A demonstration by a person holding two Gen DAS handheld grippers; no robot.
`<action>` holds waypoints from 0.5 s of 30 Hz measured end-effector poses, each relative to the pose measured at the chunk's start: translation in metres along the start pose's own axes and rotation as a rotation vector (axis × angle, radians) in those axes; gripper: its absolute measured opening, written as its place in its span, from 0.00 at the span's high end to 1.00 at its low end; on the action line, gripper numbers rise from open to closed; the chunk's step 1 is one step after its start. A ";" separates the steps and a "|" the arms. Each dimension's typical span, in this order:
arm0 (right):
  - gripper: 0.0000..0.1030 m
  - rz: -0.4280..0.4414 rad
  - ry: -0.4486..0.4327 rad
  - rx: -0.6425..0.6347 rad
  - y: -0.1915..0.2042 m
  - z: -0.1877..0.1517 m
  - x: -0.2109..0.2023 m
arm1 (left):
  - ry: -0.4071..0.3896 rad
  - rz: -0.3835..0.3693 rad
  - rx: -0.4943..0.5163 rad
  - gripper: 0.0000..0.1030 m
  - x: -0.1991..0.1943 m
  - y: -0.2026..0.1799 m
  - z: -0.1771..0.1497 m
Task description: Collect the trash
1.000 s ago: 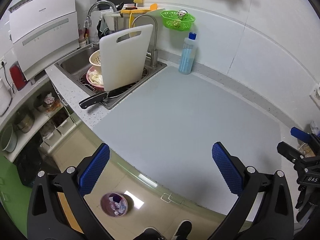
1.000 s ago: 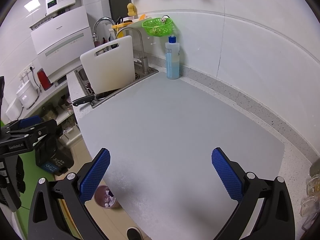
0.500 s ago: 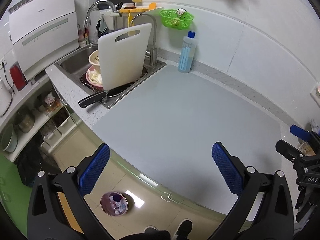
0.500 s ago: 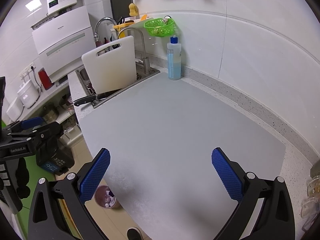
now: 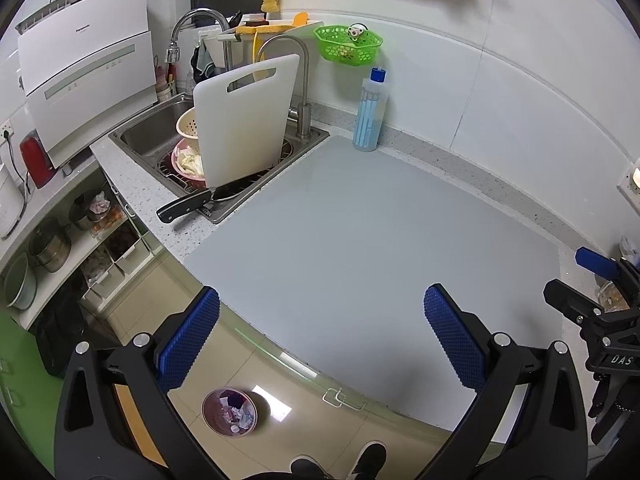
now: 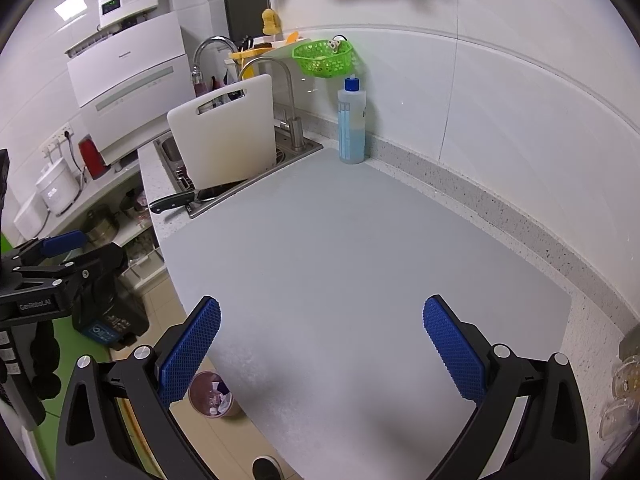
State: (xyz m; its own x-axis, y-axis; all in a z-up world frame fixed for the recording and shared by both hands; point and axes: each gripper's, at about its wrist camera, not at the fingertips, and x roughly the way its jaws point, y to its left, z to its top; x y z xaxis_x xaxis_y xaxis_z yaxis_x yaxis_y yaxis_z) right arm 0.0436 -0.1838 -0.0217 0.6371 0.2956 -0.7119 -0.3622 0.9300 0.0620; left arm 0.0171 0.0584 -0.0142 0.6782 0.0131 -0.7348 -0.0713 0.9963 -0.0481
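Note:
My left gripper [image 5: 320, 336] hangs open over the front edge of a grey mat [image 5: 360, 232] on the counter, nothing between its blue pads. My right gripper [image 6: 320, 340] is also open and empty, above the same grey mat [image 6: 360, 248]. A small pink bin [image 5: 234, 412] holding scraps of trash stands on the floor below the counter edge; in the right wrist view the pink bin [image 6: 212, 396] shows beside my left finger. No loose trash lies on the mat. The right gripper [image 5: 600, 312] shows at the far right of the left wrist view, and the left gripper [image 6: 52, 264] at the left of the right wrist view.
A white cutting board [image 5: 246, 120] leans in the steel sink [image 5: 152, 140], with a black-handled knife [image 5: 184, 208] on the sink's rim. A blue-capped bottle [image 5: 370, 112] stands at the wall under a green basket [image 5: 348, 44]. Shelves with pots [image 5: 52, 244] lie left; shoes [image 5: 368, 456] below.
Both views have shifted only slightly; the sink and bottle have drifted a little. Both grippers stay open and empty.

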 end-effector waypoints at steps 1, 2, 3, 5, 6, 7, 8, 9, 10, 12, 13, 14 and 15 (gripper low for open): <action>0.06 0.001 0.000 0.000 0.000 0.000 0.000 | -0.002 0.000 0.000 0.03 -0.001 0.000 0.000; 0.06 -0.001 0.000 0.000 0.000 0.000 0.000 | -0.003 0.000 0.002 0.03 -0.001 0.000 0.000; 0.06 -0.001 0.000 0.000 0.000 0.000 0.000 | -0.003 -0.001 0.001 0.03 -0.001 -0.001 0.000; 0.06 0.000 0.000 0.001 0.000 0.000 0.000 | -0.005 -0.003 0.000 0.03 -0.002 -0.001 0.000; 0.06 -0.001 0.000 0.000 0.000 0.000 0.000 | -0.006 -0.004 0.001 0.03 -0.002 -0.001 0.000; 0.06 -0.001 -0.001 0.000 0.000 0.001 0.000 | -0.007 -0.004 0.002 0.03 -0.003 -0.001 0.000; 0.06 -0.001 0.000 0.000 0.000 0.001 0.000 | -0.007 -0.003 0.002 0.03 -0.003 -0.002 0.000; 0.06 -0.001 -0.001 0.000 0.000 0.000 0.000 | -0.008 -0.004 0.001 0.03 -0.003 -0.002 0.000; 0.06 -0.002 -0.001 0.000 0.000 0.000 -0.001 | -0.008 -0.004 0.000 0.03 -0.003 -0.002 0.001; 0.06 -0.001 0.000 0.000 0.000 0.000 0.000 | -0.007 -0.005 0.001 0.03 -0.003 -0.002 0.001; 0.06 -0.001 0.000 0.000 0.000 0.001 0.000 | -0.007 -0.005 0.001 0.03 -0.003 -0.003 0.001; 0.06 -0.001 0.000 0.000 0.000 0.001 0.000 | -0.008 -0.003 0.001 0.03 -0.003 -0.003 0.001; 0.06 -0.001 0.000 -0.001 0.000 0.001 0.000 | -0.009 -0.004 0.001 0.03 -0.003 -0.003 0.001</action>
State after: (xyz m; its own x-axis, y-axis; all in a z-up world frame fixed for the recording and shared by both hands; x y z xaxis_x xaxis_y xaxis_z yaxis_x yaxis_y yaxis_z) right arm 0.0444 -0.1840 -0.0212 0.6374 0.2949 -0.7119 -0.3623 0.9301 0.0610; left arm 0.0160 0.0554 -0.0108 0.6848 0.0100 -0.7287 -0.0677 0.9965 -0.0499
